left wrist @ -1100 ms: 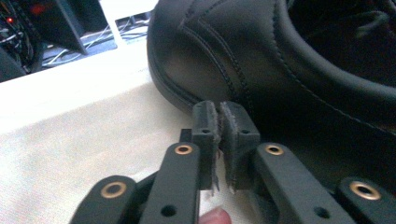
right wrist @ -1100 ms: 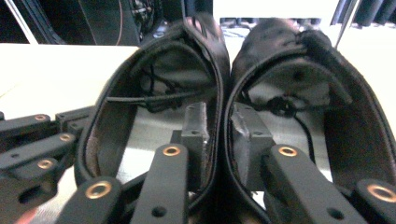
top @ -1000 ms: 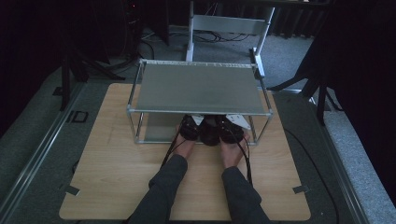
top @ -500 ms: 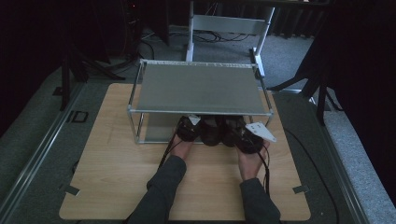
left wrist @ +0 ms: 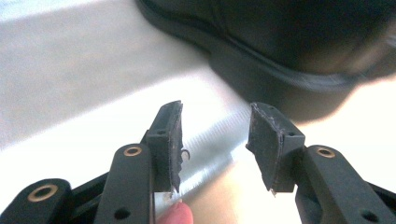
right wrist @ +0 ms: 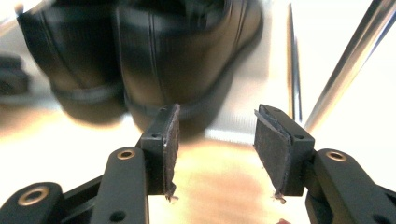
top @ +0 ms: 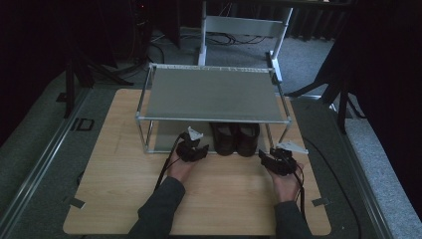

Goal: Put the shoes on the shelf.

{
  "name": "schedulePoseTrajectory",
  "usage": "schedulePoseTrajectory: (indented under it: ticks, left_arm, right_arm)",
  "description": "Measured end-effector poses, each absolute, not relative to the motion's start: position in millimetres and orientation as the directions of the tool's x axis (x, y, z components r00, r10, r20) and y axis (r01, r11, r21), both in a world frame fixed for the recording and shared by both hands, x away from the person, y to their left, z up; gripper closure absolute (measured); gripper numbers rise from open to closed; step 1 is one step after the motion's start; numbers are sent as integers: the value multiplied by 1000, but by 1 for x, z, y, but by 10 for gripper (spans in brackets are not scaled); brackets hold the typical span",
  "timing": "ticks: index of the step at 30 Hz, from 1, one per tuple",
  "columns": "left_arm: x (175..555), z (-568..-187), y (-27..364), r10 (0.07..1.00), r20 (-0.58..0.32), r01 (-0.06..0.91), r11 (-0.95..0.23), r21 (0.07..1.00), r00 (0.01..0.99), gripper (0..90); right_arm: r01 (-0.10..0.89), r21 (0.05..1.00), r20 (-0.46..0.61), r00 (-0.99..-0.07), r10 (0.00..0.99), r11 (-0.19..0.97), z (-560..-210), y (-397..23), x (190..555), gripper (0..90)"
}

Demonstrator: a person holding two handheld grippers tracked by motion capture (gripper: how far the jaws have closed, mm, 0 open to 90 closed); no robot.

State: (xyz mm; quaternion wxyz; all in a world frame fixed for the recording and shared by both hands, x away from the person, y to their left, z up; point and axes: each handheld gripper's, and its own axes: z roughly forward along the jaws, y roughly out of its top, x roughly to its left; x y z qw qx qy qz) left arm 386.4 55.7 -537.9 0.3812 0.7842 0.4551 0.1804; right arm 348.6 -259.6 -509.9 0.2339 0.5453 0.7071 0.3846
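A pair of black shoes stands side by side on the lower shelf of a metal rack, heels toward the near edge of the wooden surface. The rack sits toward the far edge of that surface, roughly midway between its left and right edges.

The left gripper lies at the front of the rack, just left of the shoes and apart from them. In the left gripper view its fingers stand apart with nothing between them; they have just been opening. The sole and side of one shoe pass ahead of them, above the pale shelf floor.

The right gripper sits over the wooden surface near the rack's front right post, clear of the shoes and closer to the surface's right edge. In the right gripper view its fingers are also spread and hold nothing, having just been opening. Both shoe heels show ahead of them and to their left, with the slanted metal post at the right.

The person's sleeves come in from the near edge.
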Motion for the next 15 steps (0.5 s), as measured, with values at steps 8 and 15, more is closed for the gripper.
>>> schedulePoseTrajectory:
  ticks: [8, 15]
  left_arm:
    - [353, -539, 70, 819, -106, 581, -302, 756, 564, 542]
    - [327, -546, 80, 817, -112, 587, -304, 750, 566, 541]
  right_arm:
    - [654, 739, 78, -323, 943, 163, -523, -267, 343, 462]
    - [668, 725, 67, -314, 947, 170, -528, -271, 343, 446]
